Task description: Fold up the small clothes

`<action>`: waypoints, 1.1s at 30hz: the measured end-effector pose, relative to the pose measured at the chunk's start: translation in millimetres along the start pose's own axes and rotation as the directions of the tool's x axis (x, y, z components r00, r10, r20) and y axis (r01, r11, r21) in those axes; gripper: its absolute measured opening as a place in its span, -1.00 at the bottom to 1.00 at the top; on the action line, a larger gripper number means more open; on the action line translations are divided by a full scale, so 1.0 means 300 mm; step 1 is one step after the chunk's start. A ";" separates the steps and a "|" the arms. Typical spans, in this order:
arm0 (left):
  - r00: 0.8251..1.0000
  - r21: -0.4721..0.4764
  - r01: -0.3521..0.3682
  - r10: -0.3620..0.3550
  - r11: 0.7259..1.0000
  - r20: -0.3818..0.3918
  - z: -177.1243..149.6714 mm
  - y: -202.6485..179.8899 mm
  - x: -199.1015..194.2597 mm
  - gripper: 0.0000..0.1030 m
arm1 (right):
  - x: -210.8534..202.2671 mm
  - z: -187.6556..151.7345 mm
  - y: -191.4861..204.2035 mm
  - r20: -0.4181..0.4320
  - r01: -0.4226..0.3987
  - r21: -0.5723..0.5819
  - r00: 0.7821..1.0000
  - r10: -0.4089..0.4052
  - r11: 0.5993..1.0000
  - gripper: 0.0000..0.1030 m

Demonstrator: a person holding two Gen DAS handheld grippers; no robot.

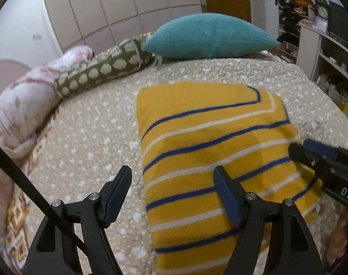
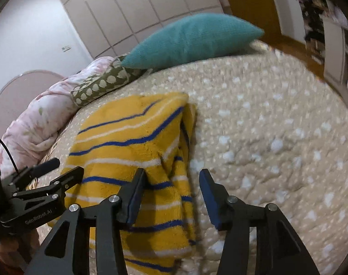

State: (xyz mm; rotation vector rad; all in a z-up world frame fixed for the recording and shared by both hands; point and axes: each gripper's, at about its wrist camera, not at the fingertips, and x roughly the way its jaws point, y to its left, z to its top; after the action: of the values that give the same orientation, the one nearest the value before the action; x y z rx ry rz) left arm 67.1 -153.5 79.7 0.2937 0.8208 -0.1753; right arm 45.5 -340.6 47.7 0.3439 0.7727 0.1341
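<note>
The yellow striped garment (image 1: 210, 160) lies folded on the beige quilted bedspread (image 1: 89, 137). In the left wrist view the left gripper (image 1: 172, 197) hangs over its left edge, jaws spread wide and holding nothing. The right gripper (image 2: 171, 197) is at 3 o'clock there; in its own view its jaws are also released, above the right edge of the garment. A teal pillow (image 1: 208, 37) rests at 12 o'clock, with an olive patterned cushion (image 1: 100, 71) at 10 o'clock.
</note>
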 end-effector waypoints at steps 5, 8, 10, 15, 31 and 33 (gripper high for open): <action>0.999 -0.009 -0.019 0.020 1.000 0.043 -0.015 0.010 -0.093 0.41 | -0.092 0.001 0.002 0.147 0.035 -0.009 0.989 -0.034 0.999 0.07; 1.000 -0.020 -0.009 0.009 1.000 0.025 -0.030 0.011 -0.099 0.41 | -0.109 0.004 0.007 0.136 0.024 -0.007 0.990 -0.022 1.000 0.08; 1.000 -0.013 -0.009 0.009 1.000 -0.003 -0.050 0.003 -0.083 0.41 | -0.115 0.004 0.014 0.123 -0.019 -0.002 0.992 0.019 1.000 0.04; 0.997 0.010 -0.018 0.019 1.000 -0.074 -0.103 -0.020 -0.036 0.41 | -0.071 -0.030 0.076 0.046 -0.024 -0.061 0.999 0.027 0.998 -0.03; 0.993 0.030 -0.099 0.097 0.995 0.063 -0.116 0.046 -0.202 0.41 | -0.062 0.001 -0.028 0.038 -0.047 0.050 0.998 0.045 0.998 0.08; 0.993 0.023 -0.100 0.098 0.995 0.071 -0.110 0.060 -0.210 0.41 | -0.064 0.002 -0.034 0.041 -0.045 0.059 0.998 0.042 0.997 0.10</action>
State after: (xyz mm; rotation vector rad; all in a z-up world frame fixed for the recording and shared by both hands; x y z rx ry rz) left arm 6.7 -123.0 108.5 0.3513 0.7331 -0.1031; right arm 32.3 -355.1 57.1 0.4192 0.7317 0.1448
